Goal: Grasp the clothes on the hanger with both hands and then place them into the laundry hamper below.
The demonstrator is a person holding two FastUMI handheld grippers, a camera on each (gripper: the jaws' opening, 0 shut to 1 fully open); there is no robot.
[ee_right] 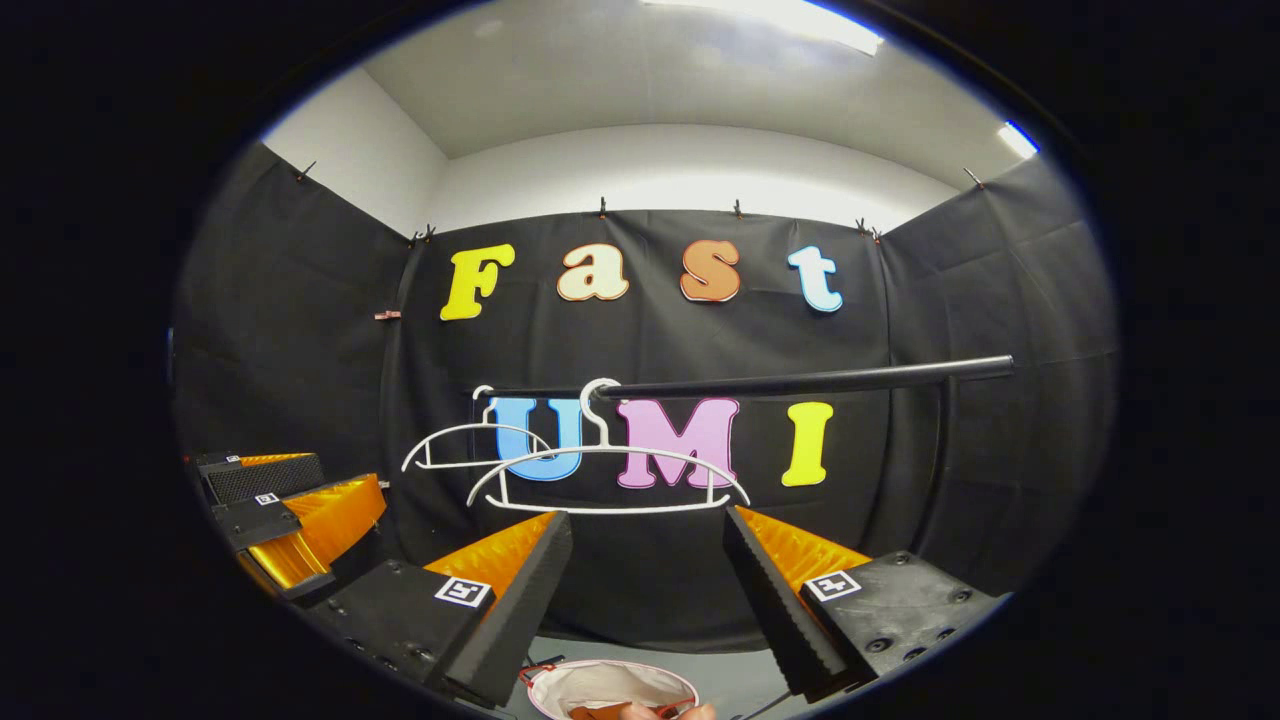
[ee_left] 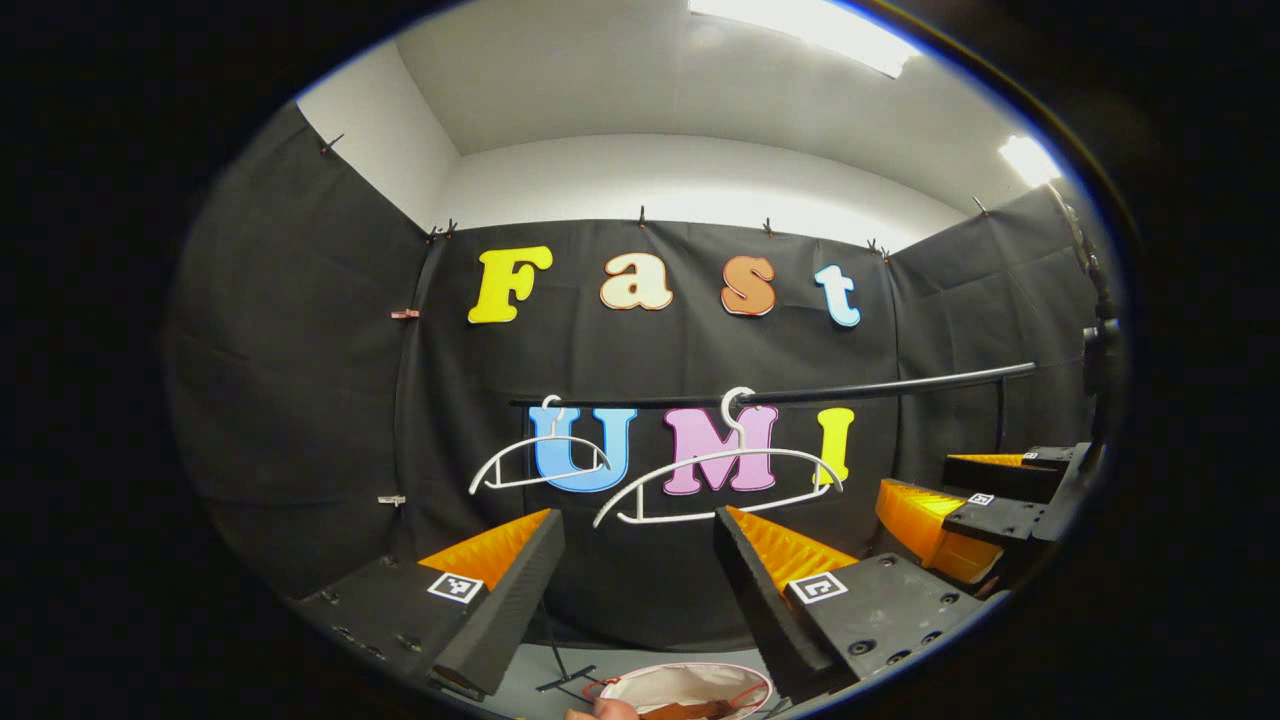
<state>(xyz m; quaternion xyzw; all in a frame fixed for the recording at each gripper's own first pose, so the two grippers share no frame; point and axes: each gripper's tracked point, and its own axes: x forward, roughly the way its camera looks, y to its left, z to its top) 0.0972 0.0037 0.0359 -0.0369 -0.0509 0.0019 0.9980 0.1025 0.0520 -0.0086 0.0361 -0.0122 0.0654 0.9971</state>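
1. Both hangers on the rail hung bare: the nearer white hanger and the smaller one behind it carried no cloth.
2. The laundry hamper sat below on the floor, its pale lining open, with a reddish-brown garment lying inside at the bottom edge of the left gripper view (partly cut off, so its shape was unclear).
3. The left gripper had its fingers spread wide and gripped nothing; the right gripper was likewise wide and empty.
4. The clothes looked soft, light and limp, so I judged they would sag and fold; gathering a bunch of cloth near each shoulder would suit best.
5. Judging by the bare hangers, the drop seemed done.
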